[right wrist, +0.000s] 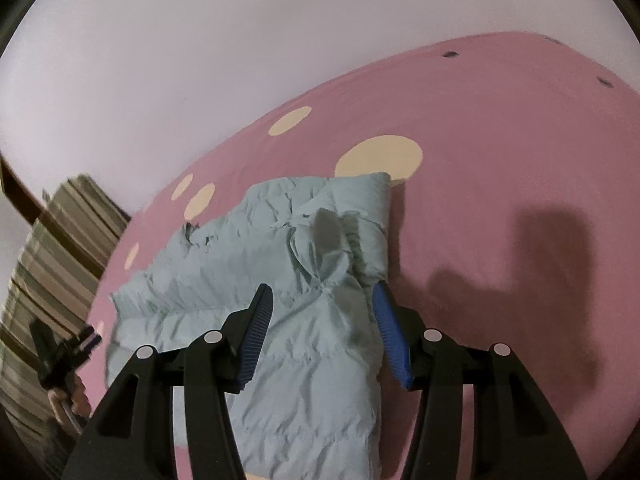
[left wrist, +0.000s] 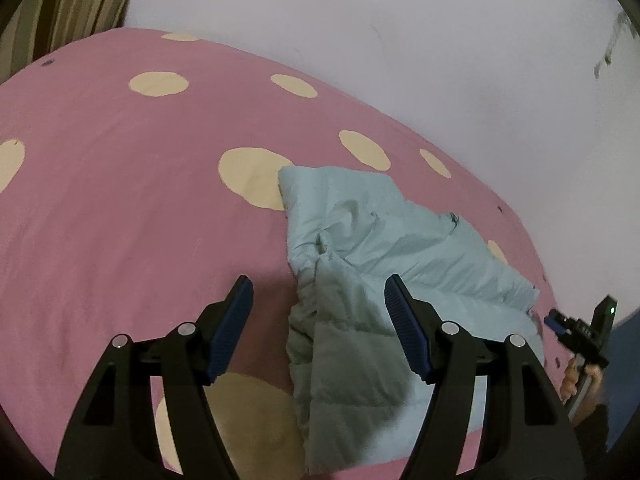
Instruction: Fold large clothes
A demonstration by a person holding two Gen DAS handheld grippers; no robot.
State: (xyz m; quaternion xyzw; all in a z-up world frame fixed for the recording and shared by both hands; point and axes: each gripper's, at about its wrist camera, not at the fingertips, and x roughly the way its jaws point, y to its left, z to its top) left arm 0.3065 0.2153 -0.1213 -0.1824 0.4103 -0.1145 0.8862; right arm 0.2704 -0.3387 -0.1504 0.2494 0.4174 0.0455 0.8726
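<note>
Below the open right claw (right wrist: 322, 312) lies the jacket (right wrist: 280, 280).

This is a bedroom in a home. A big bed (left wrist: 120, 208) fills most of the view, covered by a pink sheet with cream dots. A plain pale wall (left wrist: 400, 40) stands right behind the bed. A striped curtain (left wrist: 76, 4) hangs beside the bed. A soft light-blue puffy jacket (right wrist: 280, 280) lies on the bed.
</note>
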